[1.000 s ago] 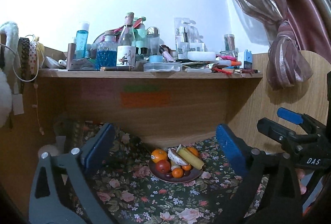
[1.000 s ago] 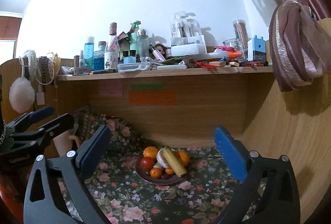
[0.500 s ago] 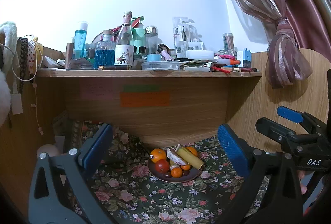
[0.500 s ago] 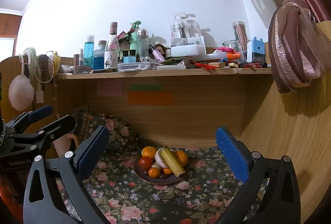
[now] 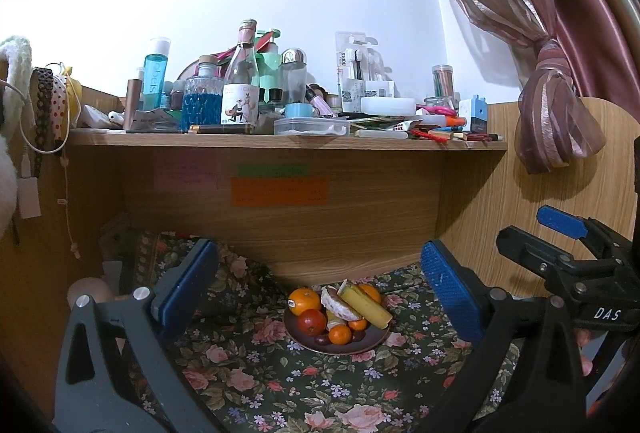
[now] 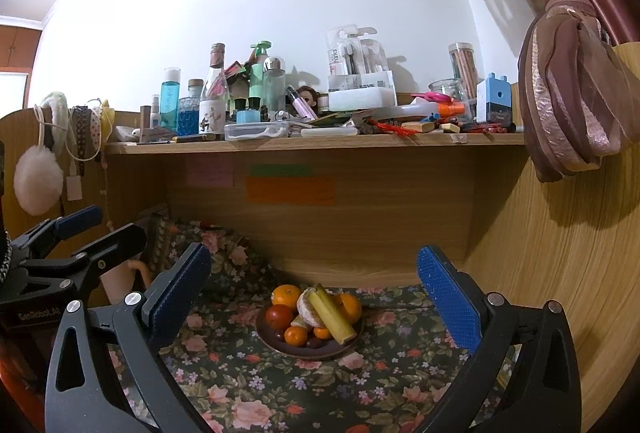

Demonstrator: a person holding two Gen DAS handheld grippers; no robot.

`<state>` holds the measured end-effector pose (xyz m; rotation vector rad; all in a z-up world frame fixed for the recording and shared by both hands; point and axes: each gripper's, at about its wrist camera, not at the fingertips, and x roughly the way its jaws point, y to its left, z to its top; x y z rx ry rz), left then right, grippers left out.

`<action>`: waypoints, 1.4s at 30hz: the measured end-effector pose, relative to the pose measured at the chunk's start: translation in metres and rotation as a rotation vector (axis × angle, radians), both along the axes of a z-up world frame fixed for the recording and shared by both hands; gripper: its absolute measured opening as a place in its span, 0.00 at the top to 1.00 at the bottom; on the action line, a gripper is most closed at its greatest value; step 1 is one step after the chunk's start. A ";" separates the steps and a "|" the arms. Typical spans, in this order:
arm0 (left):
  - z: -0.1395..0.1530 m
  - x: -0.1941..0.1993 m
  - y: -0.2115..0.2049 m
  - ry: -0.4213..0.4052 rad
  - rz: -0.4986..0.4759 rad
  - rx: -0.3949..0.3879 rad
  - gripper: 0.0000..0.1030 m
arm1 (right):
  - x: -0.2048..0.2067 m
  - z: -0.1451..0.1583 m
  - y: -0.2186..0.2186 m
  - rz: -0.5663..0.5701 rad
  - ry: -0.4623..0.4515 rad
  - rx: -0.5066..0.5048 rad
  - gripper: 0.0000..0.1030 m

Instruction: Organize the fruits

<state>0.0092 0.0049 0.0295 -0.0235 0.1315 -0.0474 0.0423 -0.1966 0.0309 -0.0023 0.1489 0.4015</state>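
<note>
A dark plate [image 5: 370,344] [image 6: 276,341] sits on the floral cloth near the back panel, piled with fruit: oranges [image 5: 304,300] [image 6: 286,294], a red fruit [image 5: 311,321] [image 6: 279,316], a banana [image 5: 365,304] [image 6: 332,315], a peeled citrus [image 5: 338,307] [image 6: 309,313] and small mandarins [image 5: 340,334] [image 6: 296,335]. My left gripper [image 5: 316,285] is open and empty, short of the plate. My right gripper [image 6: 314,285] is open and empty too, also short of it. Each gripper shows at the edge of the other's view.
A wooden shelf [image 5: 280,143] [image 6: 312,144] crowded with bottles and boxes overhangs the desk. Wooden side panels [image 6: 552,273] close in left and right. A tied curtain [image 5: 552,113] hangs at the right. The floral cloth [image 5: 256,385] covers the desk.
Both views have shifted slightly; the plate sits a touch lower and nearer in frame. Both grippers stay open and empty.
</note>
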 end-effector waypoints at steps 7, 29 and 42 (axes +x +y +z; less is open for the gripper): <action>0.000 0.001 -0.001 -0.002 -0.002 0.002 0.00 | 0.001 0.001 -0.003 -0.002 -0.004 0.007 0.00; -0.001 0.002 -0.004 -0.004 -0.003 0.002 0.00 | -0.001 -0.001 -0.002 0.006 0.007 0.019 0.00; -0.001 0.005 -0.002 0.000 -0.011 0.002 0.00 | 0.000 -0.002 -0.001 0.002 0.017 0.031 0.00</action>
